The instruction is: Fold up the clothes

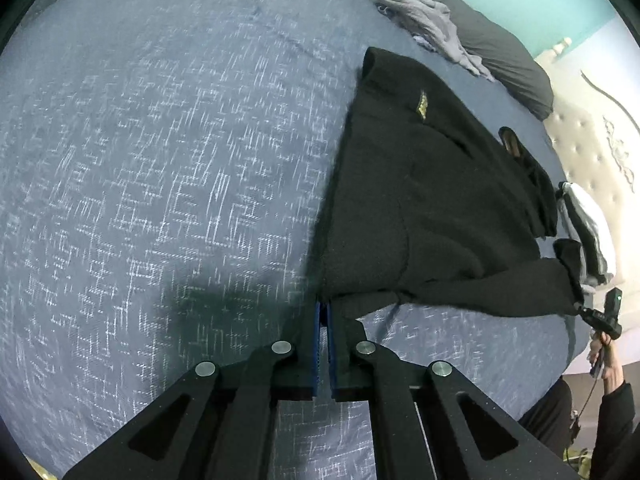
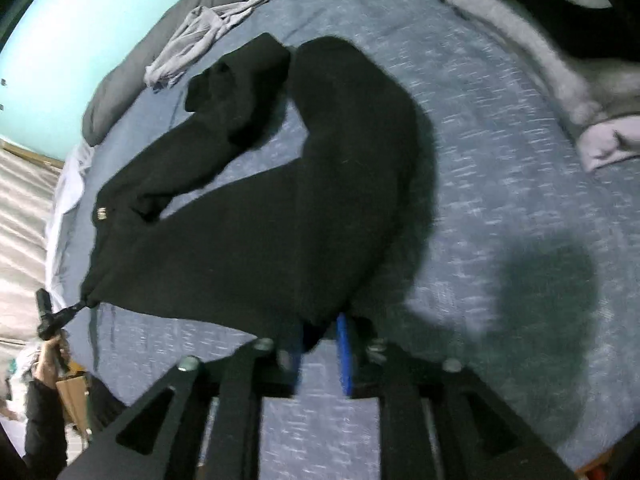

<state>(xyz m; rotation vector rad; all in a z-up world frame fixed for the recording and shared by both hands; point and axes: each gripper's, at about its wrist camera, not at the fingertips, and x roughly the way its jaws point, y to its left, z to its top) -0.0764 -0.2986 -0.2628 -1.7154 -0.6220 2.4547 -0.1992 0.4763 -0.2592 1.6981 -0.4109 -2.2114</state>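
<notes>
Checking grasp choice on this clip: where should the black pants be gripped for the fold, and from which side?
At the waistband corners nearest the person, coming in low from the bed's near edge. The black pants lie flat, legs pointing away, and the left gripper and right gripper each pinch a hem corner there.

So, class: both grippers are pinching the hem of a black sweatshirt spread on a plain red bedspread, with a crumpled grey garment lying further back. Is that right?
Not quite. The bedspread is blue-grey with white flecks, not plain red, as the left wrist view shows. The rest holds: the left gripper and right gripper pinch the black sweatshirt, and the crumpled grey garment lies further back.
</notes>
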